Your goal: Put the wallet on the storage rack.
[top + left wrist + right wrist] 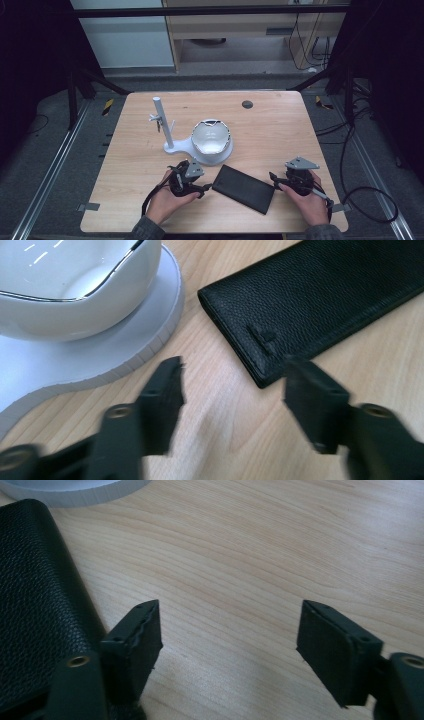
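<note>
I think the flat black wallet (244, 188) on the counter (280, 125) is light, bendy and smooth, so I would pinch its short ends, with my left claw (204, 189) and right claw (273, 180) both released beside it.

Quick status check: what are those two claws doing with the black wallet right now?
Left gripper open at wallet corner, not gripping. Right gripper open beside its other end. White bowl on stand close behind.

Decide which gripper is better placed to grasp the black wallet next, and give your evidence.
Left, probably. The left gripper has the wallet corner just ahead of its open jaws; the right gripper faces bare table, wallet off to one side.
</note>
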